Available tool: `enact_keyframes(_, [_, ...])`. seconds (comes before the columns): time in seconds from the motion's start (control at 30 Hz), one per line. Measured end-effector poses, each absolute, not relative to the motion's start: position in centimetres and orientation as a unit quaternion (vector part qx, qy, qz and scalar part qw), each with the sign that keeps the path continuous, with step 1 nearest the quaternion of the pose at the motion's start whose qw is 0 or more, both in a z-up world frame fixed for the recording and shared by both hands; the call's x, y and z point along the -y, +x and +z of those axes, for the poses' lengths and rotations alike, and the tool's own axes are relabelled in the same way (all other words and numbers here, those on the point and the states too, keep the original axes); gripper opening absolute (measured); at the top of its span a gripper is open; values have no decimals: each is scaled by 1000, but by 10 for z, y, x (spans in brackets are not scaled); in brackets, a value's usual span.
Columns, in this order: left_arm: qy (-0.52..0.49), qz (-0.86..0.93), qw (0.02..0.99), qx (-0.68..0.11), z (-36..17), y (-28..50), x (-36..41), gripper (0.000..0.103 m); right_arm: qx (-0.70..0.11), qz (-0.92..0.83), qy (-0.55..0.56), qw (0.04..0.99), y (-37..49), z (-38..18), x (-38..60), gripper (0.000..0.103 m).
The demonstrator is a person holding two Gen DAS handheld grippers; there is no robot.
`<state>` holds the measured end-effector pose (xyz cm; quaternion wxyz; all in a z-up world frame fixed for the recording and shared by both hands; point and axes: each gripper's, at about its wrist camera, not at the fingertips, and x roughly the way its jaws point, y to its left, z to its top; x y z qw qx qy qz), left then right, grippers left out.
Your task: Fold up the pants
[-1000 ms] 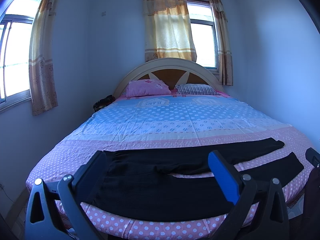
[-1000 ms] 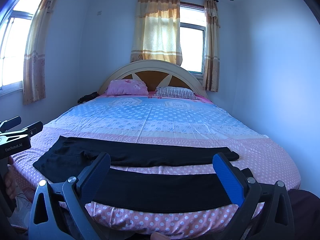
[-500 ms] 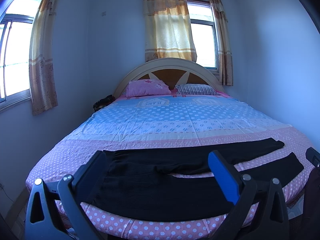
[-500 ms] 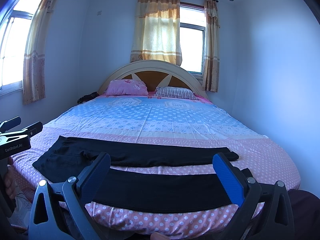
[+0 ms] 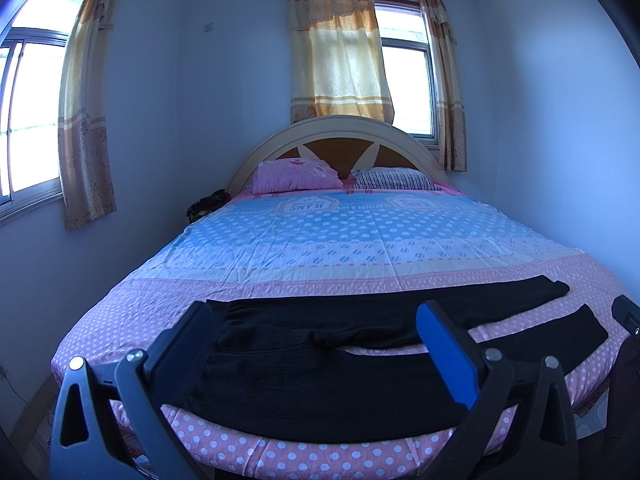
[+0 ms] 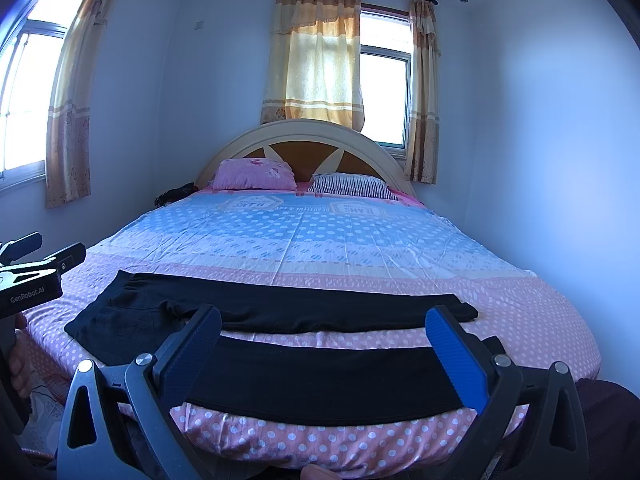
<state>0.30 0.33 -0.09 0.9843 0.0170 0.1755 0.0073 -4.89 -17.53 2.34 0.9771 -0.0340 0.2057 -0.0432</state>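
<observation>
Black pants [image 5: 320, 372] lie flat across the foot of the bed [image 5: 360, 240], waist toward the left and the two legs spread apart toward the right, on the pink dotted part of the sheet. The left gripper [image 5: 316, 320] hangs above the waist end with its fingers spread wide and nothing between them. The right gripper [image 6: 324, 326] hangs over the near leg, likewise released and empty, well short of the pink pillow [image 6: 254, 174] and striped pillow [image 6: 352, 185] by the headboard.

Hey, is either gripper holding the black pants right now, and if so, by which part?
Nothing is held. The left gripper and right gripper both have open jaws, and the pants lie flat on the bed.
</observation>
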Motion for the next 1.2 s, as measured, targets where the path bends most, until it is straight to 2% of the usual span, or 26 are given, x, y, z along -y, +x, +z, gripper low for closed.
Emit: enact_keyframes(1.2, [18, 10, 984, -176, -6, 5, -6, 103, -214, -36, -44, 975, -46, 17, 168, 102])
